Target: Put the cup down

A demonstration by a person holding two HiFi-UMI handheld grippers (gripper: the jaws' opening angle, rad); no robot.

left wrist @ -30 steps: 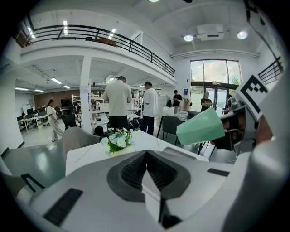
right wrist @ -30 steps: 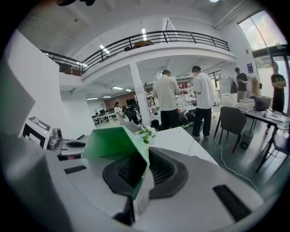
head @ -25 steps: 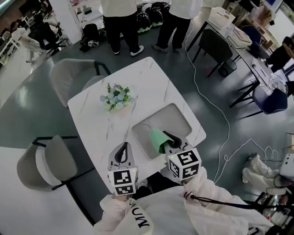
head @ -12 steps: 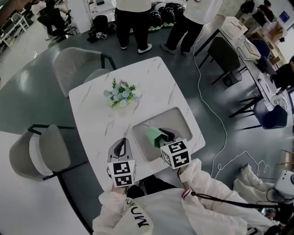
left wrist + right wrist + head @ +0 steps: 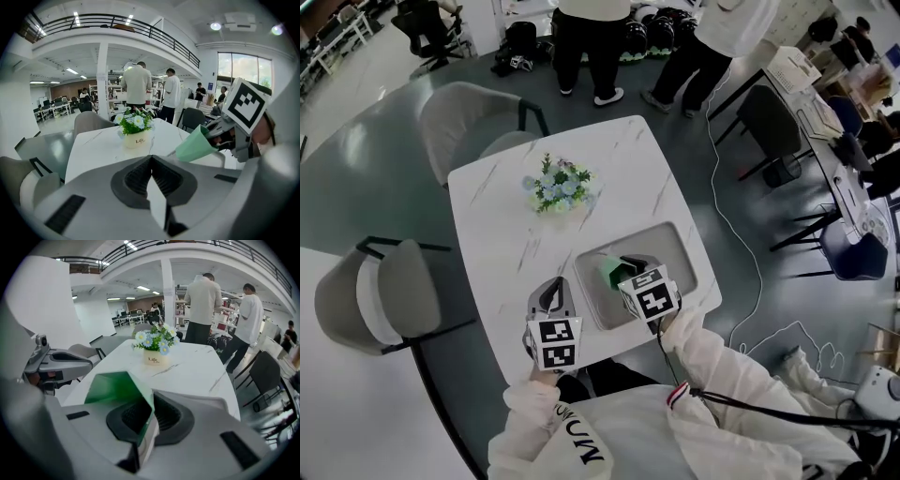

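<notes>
Green cup (image 5: 117, 390), one item: its thin wall is pinched edgewise between the nearly closed fingers (image 5: 171, 416) of the right gripper (image 5: 628, 269), with the open mouth toward that gripper's camera. Position: tilted onto its side rather than upright, carried over the near end of the grey tray (image 5: 667, 242). No view shows whether it touches the tray floor. Step in hand, by judgement: the set-down, with the cup brought to the tray but not released. Next move calls for turning the wrist so the base faces down, lowering until the base rests flat, and only then spreading the fingers, since a thin wall let go at a tilt is likely to roll. Left gripper (image 5: 551, 292): fingers pressed together with nothing between them, held over the near edge of the marble bench (image 5: 502, 211) just left of the tray, apart from the cup. Right forearm, in a white sleeve (image 5: 712, 361): reaches forward from the body over the bench edge. Flower pot (image 5: 560, 185): far side, well apart.
</notes>
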